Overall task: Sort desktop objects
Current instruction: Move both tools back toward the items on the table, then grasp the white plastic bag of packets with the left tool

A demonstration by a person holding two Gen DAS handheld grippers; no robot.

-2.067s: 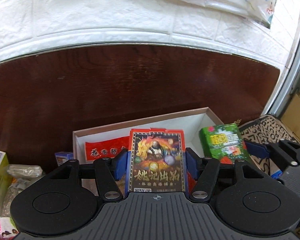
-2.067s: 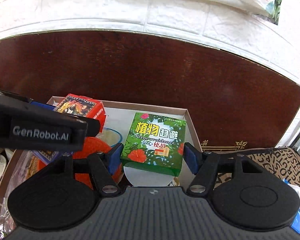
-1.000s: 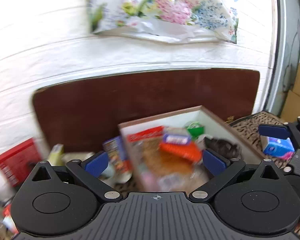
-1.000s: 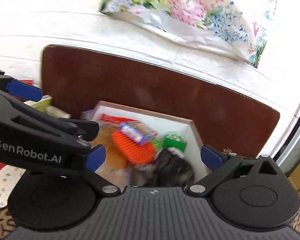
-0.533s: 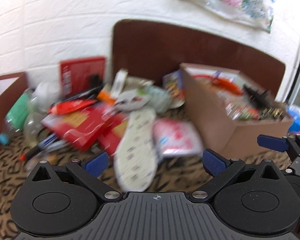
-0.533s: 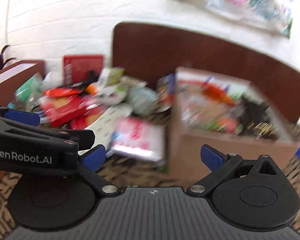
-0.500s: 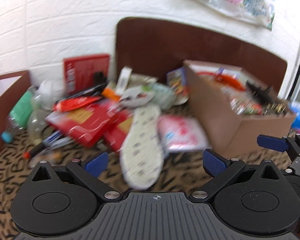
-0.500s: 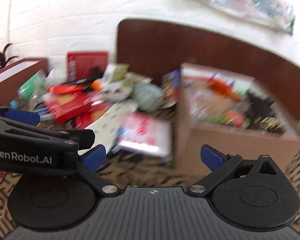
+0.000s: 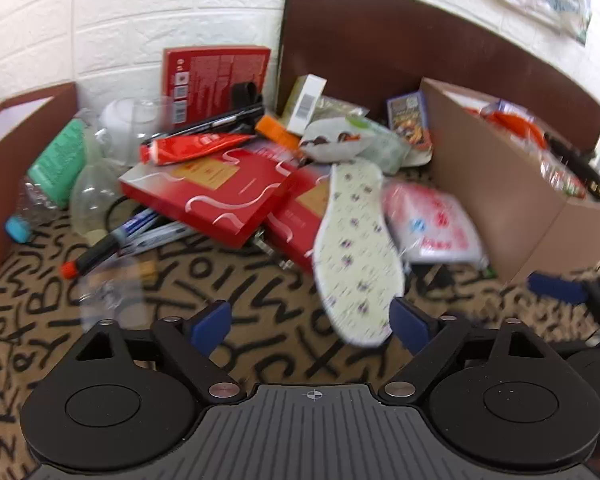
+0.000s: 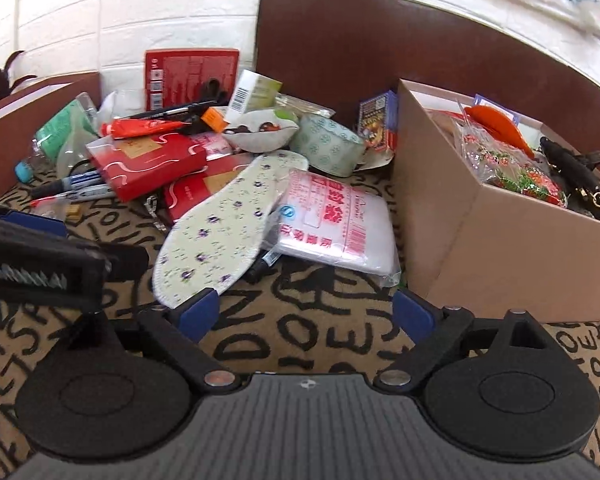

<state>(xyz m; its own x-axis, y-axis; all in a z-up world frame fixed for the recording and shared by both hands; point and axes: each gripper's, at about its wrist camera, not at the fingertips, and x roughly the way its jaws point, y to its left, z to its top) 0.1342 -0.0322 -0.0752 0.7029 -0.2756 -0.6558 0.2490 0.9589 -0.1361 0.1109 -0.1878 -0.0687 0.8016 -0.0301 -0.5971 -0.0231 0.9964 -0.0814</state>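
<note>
A heap of desk clutter lies on a patterned cloth: a floral white insole (image 9: 356, 256) (image 10: 220, 228), red flat boxes (image 9: 216, 192) (image 10: 148, 168), a pink-printed plastic packet (image 9: 432, 220) (image 10: 332, 220), a red tube (image 9: 192, 146), markers (image 9: 112, 240) and a roll of green tape (image 10: 328, 148). A brown cardboard box (image 9: 496, 184) (image 10: 500, 240) at the right holds sorted items. My left gripper (image 9: 310, 326) is open and empty just in front of the insole's heel. My right gripper (image 10: 306, 312) is open and empty, before the packet and the box.
A second brown box (image 9: 16, 152) (image 10: 16, 120) stands at the far left. A dark brown board (image 10: 380, 48) leans on the white brick wall behind the heap. A tall red box (image 9: 216, 76) stands against the wall. The left gripper's body (image 10: 40, 264) crosses the right view.
Both grippers let go of the card box and the green box into the right-hand box, opened, then pulled back and swung left and down to face the heap.
</note>
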